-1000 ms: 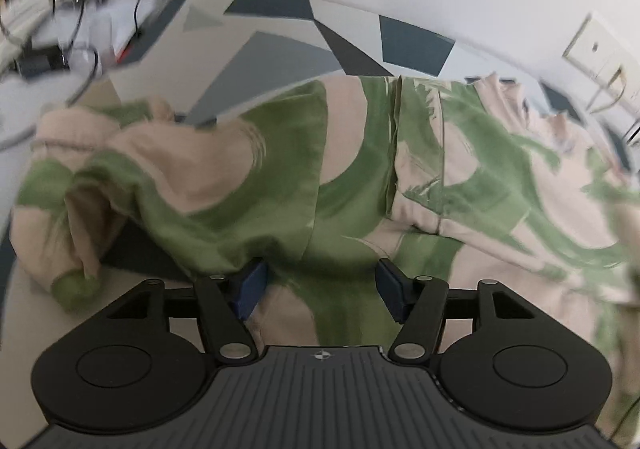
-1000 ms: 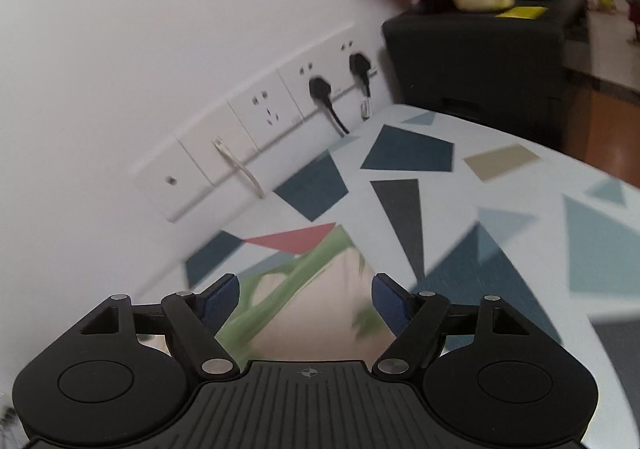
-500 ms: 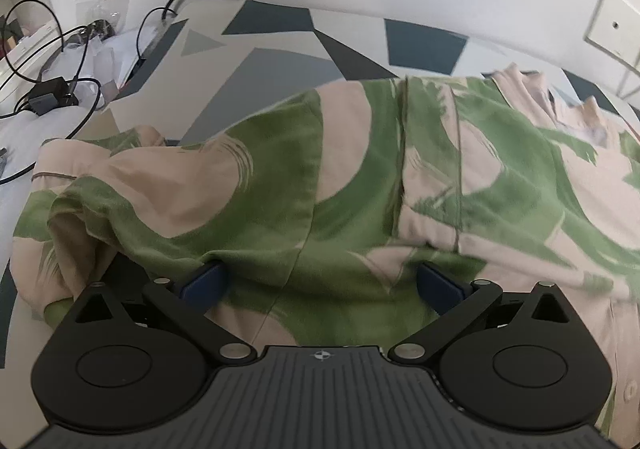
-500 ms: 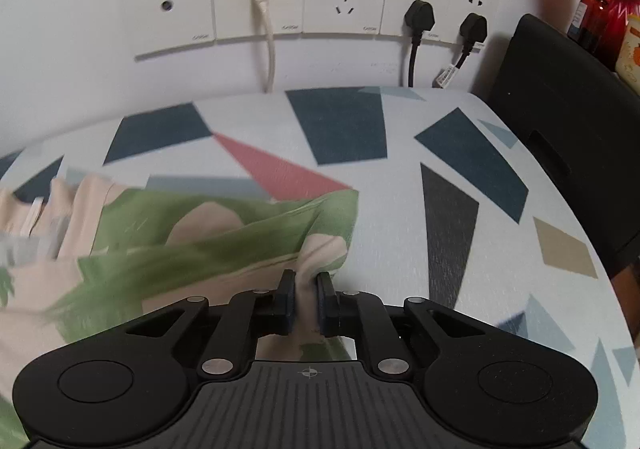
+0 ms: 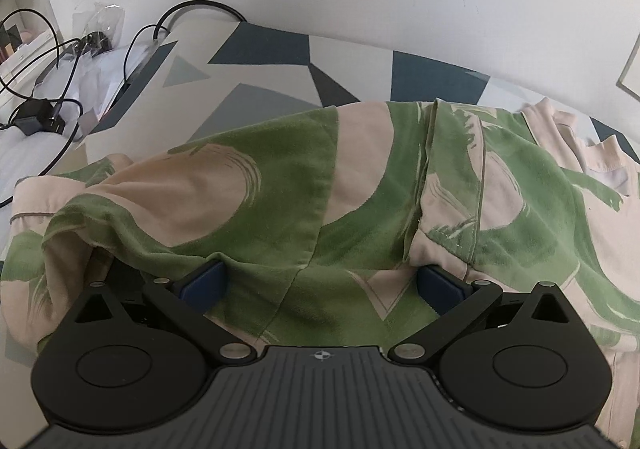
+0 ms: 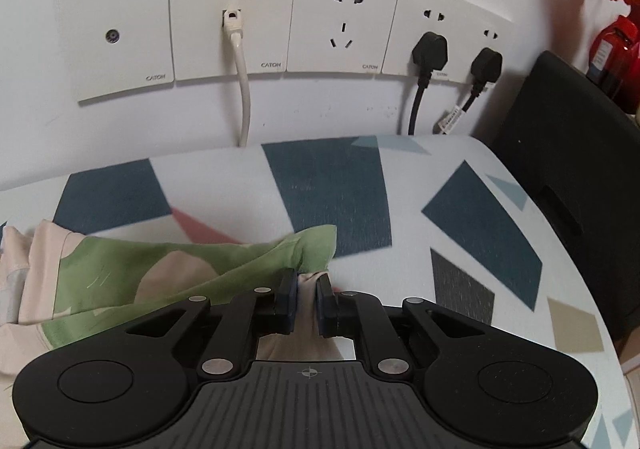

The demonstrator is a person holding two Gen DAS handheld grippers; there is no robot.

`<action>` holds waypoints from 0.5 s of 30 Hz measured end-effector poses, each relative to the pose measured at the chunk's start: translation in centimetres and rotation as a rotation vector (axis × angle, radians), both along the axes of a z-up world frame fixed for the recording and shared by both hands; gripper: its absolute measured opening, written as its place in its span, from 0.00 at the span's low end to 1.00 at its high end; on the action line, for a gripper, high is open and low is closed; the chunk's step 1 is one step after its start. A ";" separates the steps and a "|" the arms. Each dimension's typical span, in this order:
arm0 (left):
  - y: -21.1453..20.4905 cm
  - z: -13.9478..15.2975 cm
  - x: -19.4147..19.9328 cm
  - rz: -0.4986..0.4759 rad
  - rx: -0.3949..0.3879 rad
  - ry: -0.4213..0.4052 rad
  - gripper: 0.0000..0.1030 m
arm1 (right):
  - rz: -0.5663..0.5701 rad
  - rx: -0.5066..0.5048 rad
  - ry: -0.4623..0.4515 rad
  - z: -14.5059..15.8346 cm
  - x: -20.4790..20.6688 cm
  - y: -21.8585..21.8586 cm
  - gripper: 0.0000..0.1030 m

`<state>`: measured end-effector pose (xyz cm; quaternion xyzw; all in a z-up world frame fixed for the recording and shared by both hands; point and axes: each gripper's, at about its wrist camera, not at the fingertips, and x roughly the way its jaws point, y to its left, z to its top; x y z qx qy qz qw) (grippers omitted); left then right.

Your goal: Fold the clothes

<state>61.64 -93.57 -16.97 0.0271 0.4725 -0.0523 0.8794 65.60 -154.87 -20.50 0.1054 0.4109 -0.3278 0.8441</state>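
Note:
A green and beige patterned shirt [image 5: 360, 185] lies spread and rumpled across a table covered in a geometric-print cloth [image 5: 260, 61]. My left gripper [image 5: 320, 283] is open wide, low over the shirt's near edge, its blue pads [image 5: 202, 283] resting against the fabric with folds bunched between them. In the right wrist view the same shirt [image 6: 160, 269] trails off to the left, and my right gripper [image 6: 307, 301] is shut on a corner of it, which sticks up past the fingertips.
Black cables and a power adapter [image 5: 34, 121] sit on white sheets at the far left. A row of wall sockets [image 6: 280, 33] with plugged cords lines the wall beyond the table's far edge. A black chair [image 6: 580, 177] stands at the right.
My left gripper has opened wider and sunk lower onto the shirt. My right gripper swung from the socket wall to the shirt's corner, closed on it, and is now lifting it slightly.

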 end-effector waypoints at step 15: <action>1.1 0.1 -1.7 0.037 0.010 -0.009 1.00 | -0.186 -0.047 0.033 0.4 -5.5 0.9 0.26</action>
